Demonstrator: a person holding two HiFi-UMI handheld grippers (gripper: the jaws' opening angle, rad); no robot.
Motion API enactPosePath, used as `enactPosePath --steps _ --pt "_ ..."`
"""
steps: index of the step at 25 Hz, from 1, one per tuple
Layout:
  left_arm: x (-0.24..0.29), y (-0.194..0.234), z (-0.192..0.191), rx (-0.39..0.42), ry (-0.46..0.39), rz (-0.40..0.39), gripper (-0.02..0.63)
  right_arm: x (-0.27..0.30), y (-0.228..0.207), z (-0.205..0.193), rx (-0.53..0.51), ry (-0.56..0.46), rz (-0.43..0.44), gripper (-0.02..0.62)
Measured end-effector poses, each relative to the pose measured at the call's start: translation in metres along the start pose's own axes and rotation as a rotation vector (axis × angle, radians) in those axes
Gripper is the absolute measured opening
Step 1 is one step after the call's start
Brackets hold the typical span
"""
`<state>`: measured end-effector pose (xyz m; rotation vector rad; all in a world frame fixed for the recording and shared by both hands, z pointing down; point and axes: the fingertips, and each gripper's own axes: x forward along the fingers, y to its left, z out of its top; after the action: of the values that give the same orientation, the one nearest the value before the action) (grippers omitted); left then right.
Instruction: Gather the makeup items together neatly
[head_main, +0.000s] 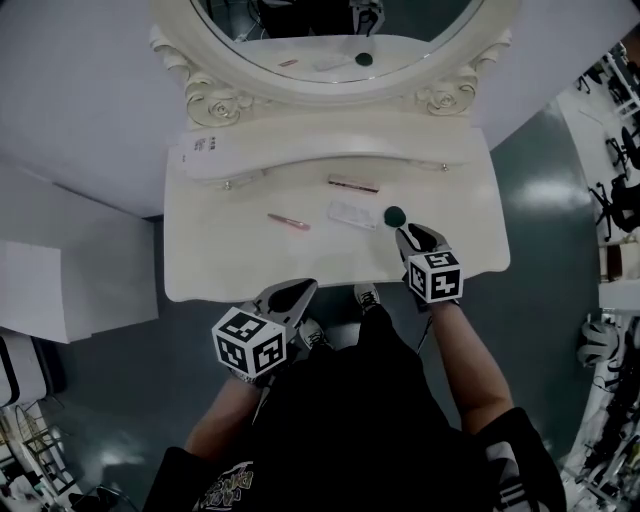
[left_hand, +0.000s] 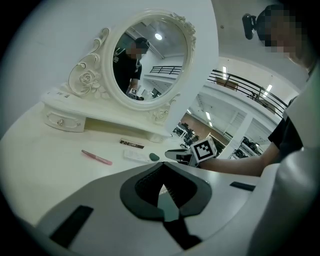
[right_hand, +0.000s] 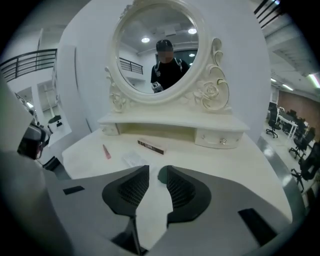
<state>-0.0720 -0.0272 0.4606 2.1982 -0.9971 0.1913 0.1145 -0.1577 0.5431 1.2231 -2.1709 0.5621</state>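
A white vanity table (head_main: 230, 250) with a carved oval mirror (head_main: 350, 30) stands against a pale wall, seen from above, with grey floor (head_main: 540, 190) around it. Four makeup items lie spread across the tabletop. A pink pencil (head_main: 288, 221) is left of centre, and a clear flat packet (head_main: 353, 213) lies near the middle. A green sponge (head_main: 394, 214) sits just right of the packet, and a brown slim box (head_main: 354, 183) lies further back, near the shelf. The right gripper (head_main: 415, 236) hovers just in front of the sponge, its jaws apart and holding nothing. The left gripper (head_main: 300, 290) waits at the table's front edge, its jaws closed together and empty. The sponge is probably light and soft, so a gentle pinch across its middle should be enough. The pencil looks thin and likely to roll, so it is best taken across its middle. The packet lies flat and may be hard to get under, so sliding it or pinching one edge seems wiser. The box looks stiff and could be gripped across its narrow sides.
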Motion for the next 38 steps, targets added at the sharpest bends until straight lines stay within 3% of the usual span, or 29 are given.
enactPosePath --steps 13,18,20,27,30,32,33,38 --pt "0.033 0.01 0.002 -0.079 0.011 0.073 0.008 0.071 -0.032 -0.03 -0.052 0.176 0.035 0.114" --pt "0.044 0.009 0.006 -0.084 0.013 0.069 0.008 0.072 -0.032 -0.029 -0.095 0.187 0.045 0.084" --pt "0.05 0.005 0.008 -0.08 0.015 0.059 0.008 0.068 -0.038 -0.029 -0.093 0.187 0.028 0.029" --pt "0.062 -0.003 0.011 -0.063 0.024 0.034 0.008 0.048 -0.065 -0.034 -0.055 0.159 -0.01 0.029" --pt "0.063 -0.006 0.011 -0.062 0.023 0.033 0.008 0.049 -0.056 -0.024 -0.069 0.113 0.043 0.04" --pt "0.063 -0.008 0.01 -0.064 0.022 0.036 0.008 0.056 -0.045 -0.021 -0.074 0.12 0.091 0.15" --pt "0.063 -0.008 0.009 -0.065 0.022 0.039 0.008 0.061 -0.04 -0.02 -0.077 0.127 0.106 0.164" --pt "0.057 -0.007 0.007 -0.073 0.017 0.059 0.008 0.078 -0.032 -0.025 -0.143 0.195 0.089 0.153"
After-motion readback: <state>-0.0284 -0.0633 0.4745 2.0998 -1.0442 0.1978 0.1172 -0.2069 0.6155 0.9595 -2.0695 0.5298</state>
